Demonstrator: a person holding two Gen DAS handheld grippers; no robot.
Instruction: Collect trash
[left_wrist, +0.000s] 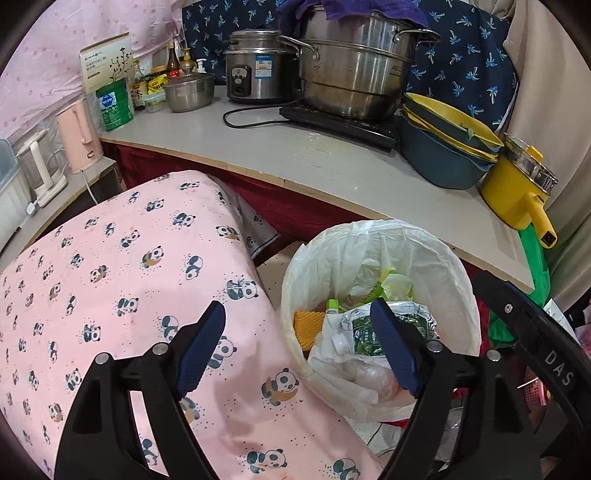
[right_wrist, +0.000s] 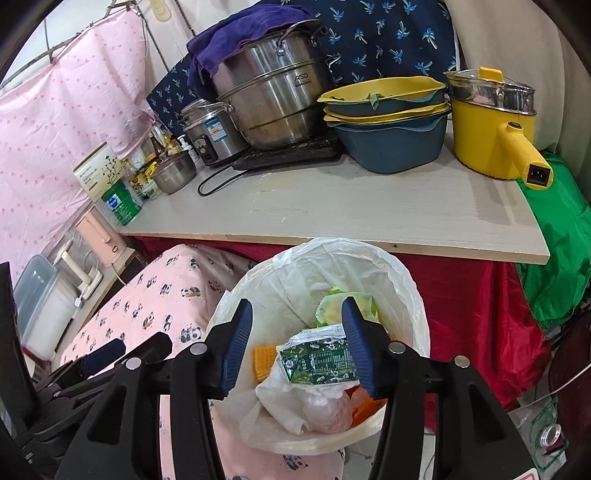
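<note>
The right hand-held gripper (right_wrist: 297, 343) hangs spread and empty directly over the lined trash bin (right_wrist: 413, 295), standing below the desk's (right_wrist: 332, 206) front edge, while the left hand-held gripper (left_wrist: 299, 347), likewise spread, hovers beside its rim, probably positioned for gathering the liner.

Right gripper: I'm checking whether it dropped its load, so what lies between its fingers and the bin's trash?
In the right wrist view, nothing: the open right gripper hangs empty above the trash bin, with the green packet lying below.

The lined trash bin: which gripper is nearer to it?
Right. The right gripper hangs open directly above the trash bin; the left gripper sits off to its side, over the panda-print cloth.
</note>
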